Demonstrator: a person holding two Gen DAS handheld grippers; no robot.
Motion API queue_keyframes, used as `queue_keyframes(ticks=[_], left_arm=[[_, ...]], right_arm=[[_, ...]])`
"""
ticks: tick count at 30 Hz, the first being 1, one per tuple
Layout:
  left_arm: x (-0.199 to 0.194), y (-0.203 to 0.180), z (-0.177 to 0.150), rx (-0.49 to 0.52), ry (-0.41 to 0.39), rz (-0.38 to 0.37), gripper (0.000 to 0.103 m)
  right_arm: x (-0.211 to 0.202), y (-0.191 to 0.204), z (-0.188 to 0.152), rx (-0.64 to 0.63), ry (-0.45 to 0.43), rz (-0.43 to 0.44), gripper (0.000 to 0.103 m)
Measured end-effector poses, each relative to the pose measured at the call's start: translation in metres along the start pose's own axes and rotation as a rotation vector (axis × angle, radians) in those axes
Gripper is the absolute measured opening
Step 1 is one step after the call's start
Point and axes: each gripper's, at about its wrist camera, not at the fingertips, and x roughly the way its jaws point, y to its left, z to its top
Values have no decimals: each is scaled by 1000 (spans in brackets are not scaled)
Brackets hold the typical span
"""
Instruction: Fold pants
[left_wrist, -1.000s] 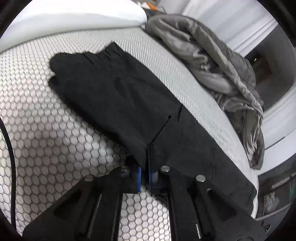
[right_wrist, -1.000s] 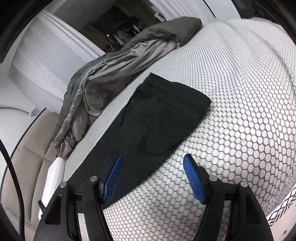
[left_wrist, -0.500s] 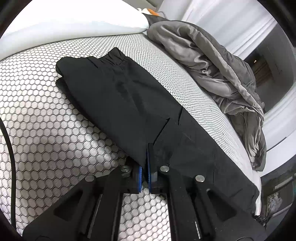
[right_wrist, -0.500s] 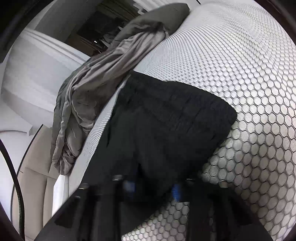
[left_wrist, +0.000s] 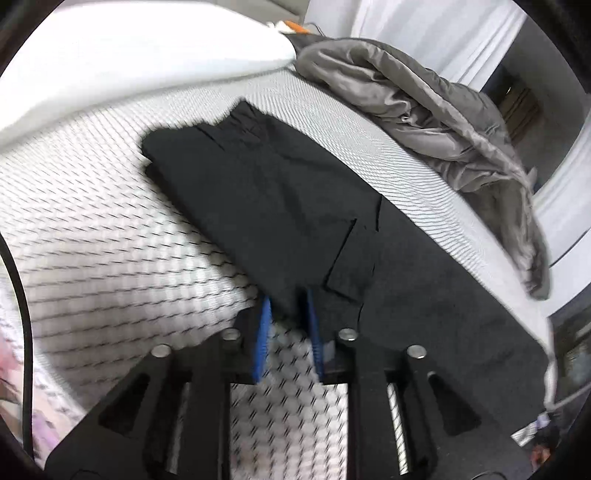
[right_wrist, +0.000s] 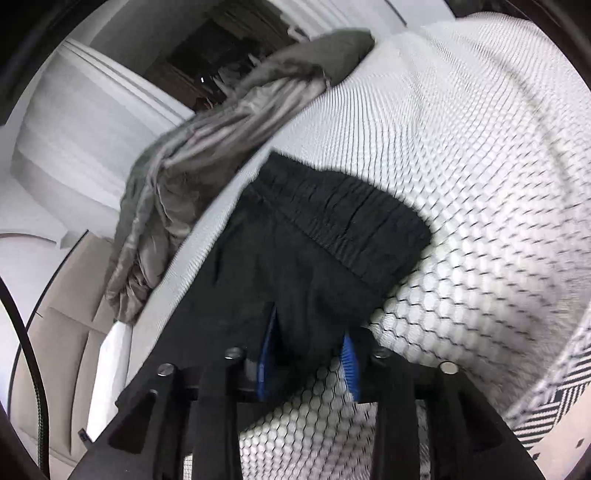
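Note:
Black pants (left_wrist: 280, 199) lie folded lengthwise on the white honeycomb-patterned bed, waistband at the far end. My left gripper (left_wrist: 288, 314) straddles the pants' near edge by a pocket flap, its blue pads a small gap apart with cloth between them. In the right wrist view the elastic waistband (right_wrist: 354, 221) is close. My right gripper (right_wrist: 310, 343) has its blue pads on either side of a bunch of black fabric below the waistband, with a clear gap between them. Both views are motion-blurred.
A crumpled grey blanket (left_wrist: 436, 122) lies along the bed's far side and also shows in the right wrist view (right_wrist: 229, 147). A white pillow (left_wrist: 129, 55) is at the head. Beige cushions (right_wrist: 55, 350) lie beyond the bed edge.
My left gripper's pads, pressed together on the pants edge before, now stand slightly apart. My right gripper has moved onto the pants near the waistband and narrowed around the fabric.

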Motion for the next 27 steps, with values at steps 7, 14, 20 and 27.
queue_keyframes(ticks=[7,14,20,27], left_arm=[[-62,-68,-32,247,-115,-20,85],[-42,-212,-59,532,-51,-278,102],[17,-279,-121,703,159,-397,102],[27,-260,-135,711,201,-332,102]], right_arm=[[-40,70,-31,-271,-89,0,60],[16,179,-89,-727,91,48,90],[86,200,-116,-814,249,32,90],[80,142,-90,-959,174,-204,90]])
